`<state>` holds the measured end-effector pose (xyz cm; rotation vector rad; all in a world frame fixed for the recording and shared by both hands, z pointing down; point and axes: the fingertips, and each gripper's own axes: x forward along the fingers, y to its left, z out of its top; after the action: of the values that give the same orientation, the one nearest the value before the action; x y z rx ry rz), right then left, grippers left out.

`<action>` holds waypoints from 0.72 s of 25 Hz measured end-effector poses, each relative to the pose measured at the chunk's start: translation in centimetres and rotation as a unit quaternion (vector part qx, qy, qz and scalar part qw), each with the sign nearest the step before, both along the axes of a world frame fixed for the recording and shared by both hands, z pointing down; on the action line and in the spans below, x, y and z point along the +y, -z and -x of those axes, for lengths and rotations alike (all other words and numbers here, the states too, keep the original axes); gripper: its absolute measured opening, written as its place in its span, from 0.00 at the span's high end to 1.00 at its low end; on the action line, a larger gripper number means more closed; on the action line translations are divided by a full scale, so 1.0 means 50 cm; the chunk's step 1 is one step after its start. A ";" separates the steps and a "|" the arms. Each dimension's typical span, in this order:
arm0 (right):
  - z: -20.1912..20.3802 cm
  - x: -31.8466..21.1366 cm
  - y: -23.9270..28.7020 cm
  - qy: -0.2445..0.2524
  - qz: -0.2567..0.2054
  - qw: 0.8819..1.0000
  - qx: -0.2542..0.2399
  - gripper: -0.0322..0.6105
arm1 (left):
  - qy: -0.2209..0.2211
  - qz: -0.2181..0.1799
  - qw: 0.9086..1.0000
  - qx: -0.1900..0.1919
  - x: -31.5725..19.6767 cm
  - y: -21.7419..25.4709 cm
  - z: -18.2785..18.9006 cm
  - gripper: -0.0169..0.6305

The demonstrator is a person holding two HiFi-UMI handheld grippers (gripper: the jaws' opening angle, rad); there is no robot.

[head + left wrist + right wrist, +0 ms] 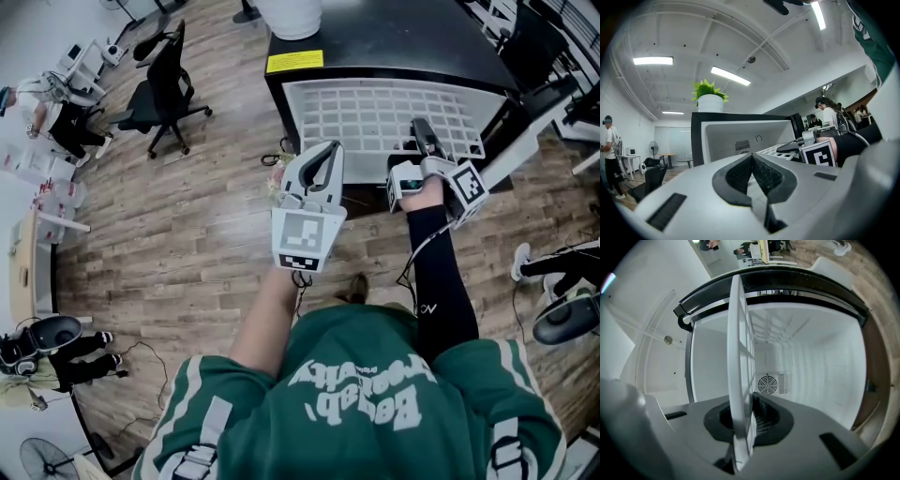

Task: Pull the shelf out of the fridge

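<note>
Right tongs [740,420] pinch the front edge of the white wire shelf [737,333], partly out of the fridge [375,52] at upper centre, for pulling purchase, while left tongs [322,161] hang pressed together, empty.

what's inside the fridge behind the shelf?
Bare white walls and a round fan vent on the back wall. The wire shelf and right hand-held gripper hide part of the fridge interior.

Floor [187,234] lies free left of the left gripper [325,155]; ahead and right, the fridge [394,47] and its jutting shelf [361,117] block passage
</note>
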<state>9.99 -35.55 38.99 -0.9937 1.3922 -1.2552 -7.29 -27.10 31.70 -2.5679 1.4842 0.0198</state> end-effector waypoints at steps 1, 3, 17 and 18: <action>-0.003 0.010 -0.005 0.000 -0.001 1.000 -0.001 0.89 | -0.001 -0.001 1.000 -0.002 0.012 -0.006 -0.002 0.95; -0.007 0.027 -0.013 -0.002 -0.003 1.000 -0.003 0.89 | -0.002 -0.003 1.000 -0.003 0.030 -0.015 -0.002 0.95; -0.008 0.052 -0.015 -0.008 -0.002 1.000 -0.009 0.89 | 0.000 -0.001 1.000 -0.001 0.057 -0.015 0.026 0.95; -0.007 0.053 -0.013 -0.009 -0.002 1.000 -0.010 0.89 | 0.000 0.000 1.000 -0.001 0.057 -0.014 0.029 0.95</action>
<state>10.35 -32.92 39.67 -0.9869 1.3658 -1.2461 -8.72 -24.22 32.40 -2.5674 1.4828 0.0183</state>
